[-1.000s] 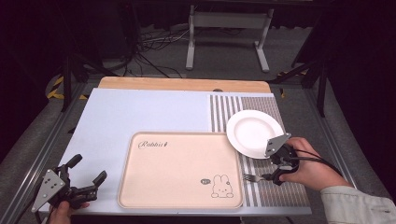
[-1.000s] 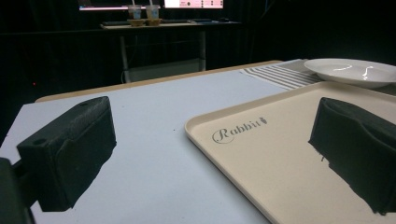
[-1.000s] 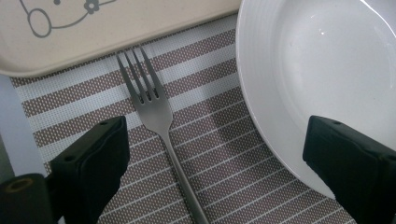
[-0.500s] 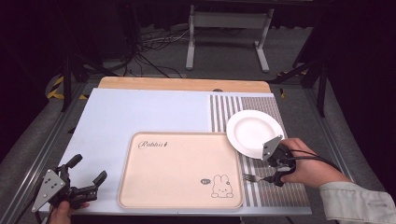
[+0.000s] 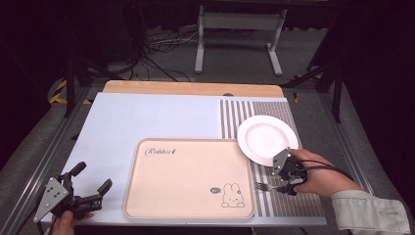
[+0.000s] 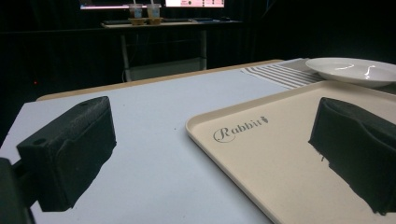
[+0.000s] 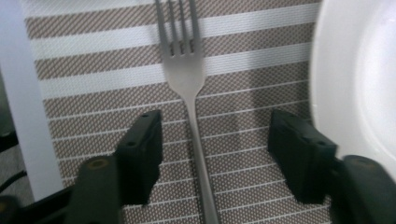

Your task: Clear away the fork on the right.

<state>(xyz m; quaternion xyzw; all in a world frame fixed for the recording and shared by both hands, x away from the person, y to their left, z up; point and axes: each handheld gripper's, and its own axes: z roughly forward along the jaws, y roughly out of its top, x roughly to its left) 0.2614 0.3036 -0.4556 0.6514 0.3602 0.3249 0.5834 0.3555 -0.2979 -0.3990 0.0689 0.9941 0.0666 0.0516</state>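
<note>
The right hand-held gripper [image 5: 285, 185] sits low over the striped mat [image 5: 274, 110] at the right side of the tabletop [image 5: 147, 117], just below the white plate [image 5: 266, 137]. A fork [image 7: 187, 70] lies flat on the mat with its tines pointing toward the tray [image 5: 188, 178], and in the right gripper view its handle runs straight up between the two jaws. The jaws have just been closing, yet they stand spread on either side of the handle with mat showing in both gaps, so the pads press on nothing. The plate's rim shows at the right edge of that view, beside the right jaw. The left hand-held gripper [image 5: 90, 188] rests at the near left corner of the tabletop, close to the tray's left edge, its jaws wide apart with nothing between them; in the left gripper view one jaw hangs over the bare tabletop and the other over the tray.
</note>
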